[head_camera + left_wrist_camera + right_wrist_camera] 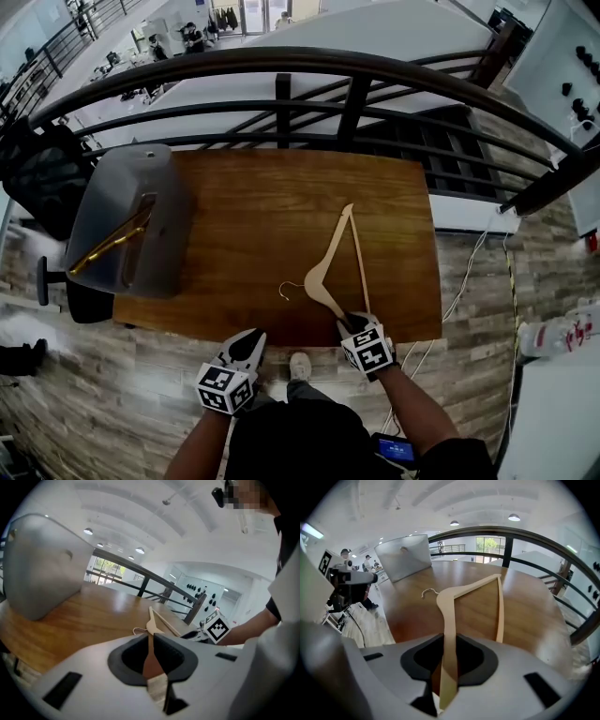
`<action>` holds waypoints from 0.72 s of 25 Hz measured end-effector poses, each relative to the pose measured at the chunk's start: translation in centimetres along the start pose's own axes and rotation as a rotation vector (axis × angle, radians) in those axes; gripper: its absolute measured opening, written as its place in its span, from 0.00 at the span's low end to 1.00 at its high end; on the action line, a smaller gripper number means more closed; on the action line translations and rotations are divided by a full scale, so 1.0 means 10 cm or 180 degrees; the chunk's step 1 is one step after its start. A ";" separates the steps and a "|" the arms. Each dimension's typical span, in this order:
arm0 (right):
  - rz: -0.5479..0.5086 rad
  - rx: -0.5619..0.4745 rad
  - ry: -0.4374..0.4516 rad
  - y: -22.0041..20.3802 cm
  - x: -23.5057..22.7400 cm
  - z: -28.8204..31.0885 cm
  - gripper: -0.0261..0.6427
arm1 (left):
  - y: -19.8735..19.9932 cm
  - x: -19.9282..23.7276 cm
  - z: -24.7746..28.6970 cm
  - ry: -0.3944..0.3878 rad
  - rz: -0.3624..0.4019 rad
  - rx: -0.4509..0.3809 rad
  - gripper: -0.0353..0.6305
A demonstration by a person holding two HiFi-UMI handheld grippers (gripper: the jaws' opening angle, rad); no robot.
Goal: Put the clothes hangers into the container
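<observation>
A pale wooden hanger [328, 267] with a metal hook lies on the brown table [244, 206], right of the middle. My right gripper [349, 323] is shut on the near end of one hanger arm; in the right gripper view the wooden hanger [446, 620] runs between the dark pads [471, 660]. My left gripper [251, 339] hovers at the table's front edge, shut and holding nothing; its view shows the hanger [154, 620] ahead. The grey container [112, 202] lies on its side at the table's left end, with another wooden hanger [108, 239] inside.
A dark metal railing [281, 61] curves behind the table's far edge. A black chair [42, 178] stands left of the container. Wood-look floor [469, 309] lies to the right, with cables along it.
</observation>
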State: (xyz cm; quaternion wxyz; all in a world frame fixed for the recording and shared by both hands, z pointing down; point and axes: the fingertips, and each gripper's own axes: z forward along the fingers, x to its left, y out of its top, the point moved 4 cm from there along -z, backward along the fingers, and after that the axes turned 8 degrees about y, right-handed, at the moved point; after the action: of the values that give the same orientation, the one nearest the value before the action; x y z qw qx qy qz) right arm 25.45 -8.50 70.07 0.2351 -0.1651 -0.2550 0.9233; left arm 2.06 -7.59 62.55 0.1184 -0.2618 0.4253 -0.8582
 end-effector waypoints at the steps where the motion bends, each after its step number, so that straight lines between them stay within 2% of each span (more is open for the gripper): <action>1: -0.0036 0.0010 0.0025 -0.03 0.11 0.01 0.16 | -0.10 0.05 -0.02 -0.0002 -0.0114 0.0056 0.11; 5: -0.0185 0.0033 0.0102 -0.10 0.49 0.07 0.16 | -0.42 0.30 -0.09 0.0011 -0.0559 0.0216 0.15; 10: -0.0240 0.0069 0.0202 -0.09 0.91 0.07 0.16 | -0.70 0.48 -0.22 0.0033 -0.0829 0.0293 0.17; 16: -0.0221 -0.0035 0.0331 0.00 1.38 0.18 0.16 | -1.01 0.50 -0.27 -0.0282 -0.1508 0.0303 0.30; 18: -0.0148 -0.0018 0.0398 0.03 1.55 0.20 0.16 | -1.05 0.45 -0.25 -0.0389 -0.1642 0.0284 0.33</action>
State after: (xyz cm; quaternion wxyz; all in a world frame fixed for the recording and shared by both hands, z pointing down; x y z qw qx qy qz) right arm 11.57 -1.47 68.63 0.2714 -0.2172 -0.2461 0.9048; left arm -2.83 -1.45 71.16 -0.0675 -0.4074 0.2984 -0.8605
